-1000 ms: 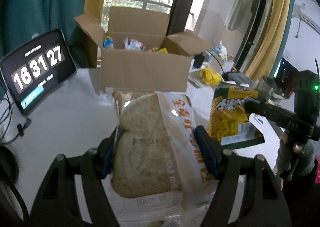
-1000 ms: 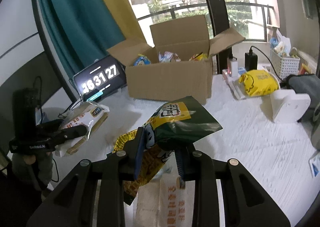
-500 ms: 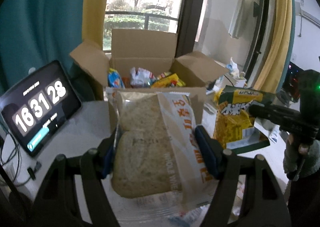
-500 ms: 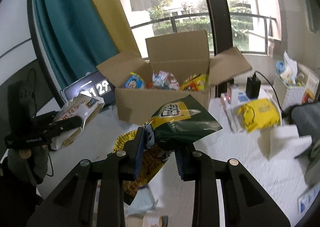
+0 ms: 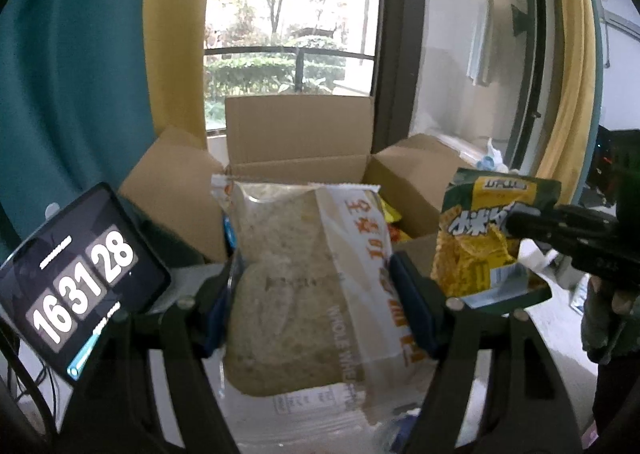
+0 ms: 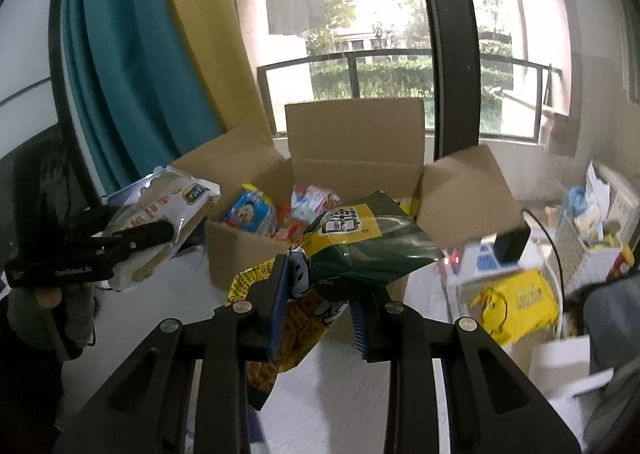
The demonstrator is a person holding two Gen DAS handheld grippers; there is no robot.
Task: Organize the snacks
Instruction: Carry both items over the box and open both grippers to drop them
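Observation:
My left gripper is shut on a clear bag of whole wheat bread and holds it in the air just in front of an open cardboard box. My right gripper is shut on a green and yellow snack bag, also lifted, close to the box. The box holds several snack packets. The bread bag and left gripper also show at the left of the right wrist view. The snack bag shows at the right of the left wrist view.
A tablet showing a clock leans left of the box. A yellow packet, a black charger and a white basket lie on the white table right of the box. Curtains and a window stand behind.
Both grippers have lifted and moved forward toward the box with their bags. The box now looks closer and I see into it from above.

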